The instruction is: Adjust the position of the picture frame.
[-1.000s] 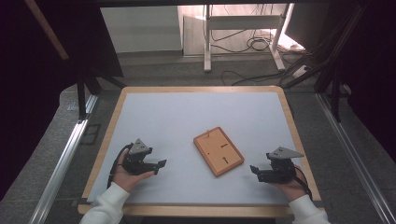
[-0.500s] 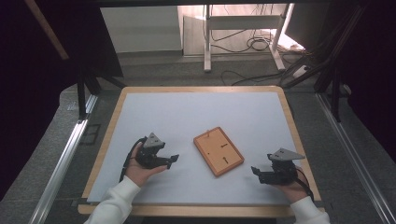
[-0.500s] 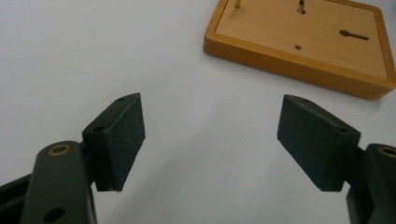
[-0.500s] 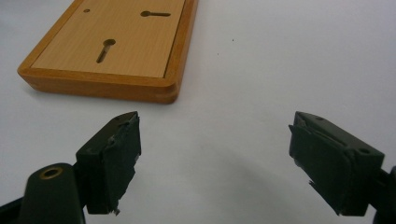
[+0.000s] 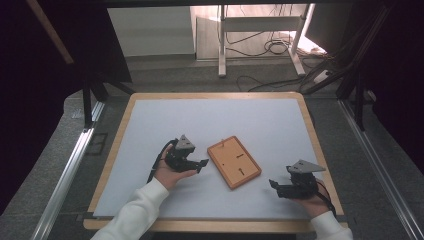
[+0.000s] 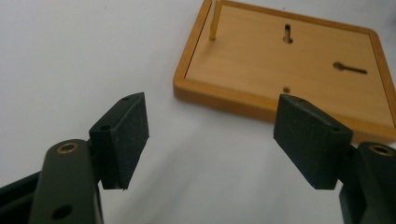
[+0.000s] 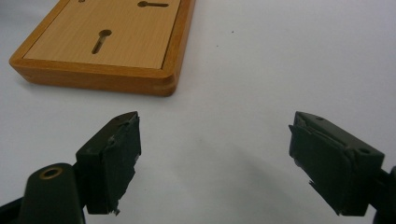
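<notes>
1. Both claws are seen low over the table point(image 5: 150, 130): the left gripper point(image 5: 200, 163) is held just beside the wooden tray point(image 5: 234, 162), and the right gripper point(image 5: 273, 186) is kept near the tray's other side, a little further off.

2. Left gripper jaws have just been closing a little, yet they are spread wide in the left gripper view, with nothing but bare white surface between them. Right gripper jaws are likewise spread, and nothing is pinched.

3. The tray is laid flat near the middle of the table, between the 2 claws. From the left gripper point(image 6: 210, 135) it is found ahead and to the right, its near edge just beyond the fingertips; from the right gripper point(image 7: 215, 158) it is found ahead and to the left — its rounded corner clearly apart from the jaws.

4. The tray's long axis is set on a diagonal across the table, running from the far left to the near right in the high view. The left hand point(image 5: 167, 172) is judged the nearer.

5. Inside the tray's raised rim, keyhole slots point(image 6: 350, 68) are cut, and 1 thin peg point(image 6: 214, 21) is stood upright at a corner — otherwise nothing is held in it.
</notes>
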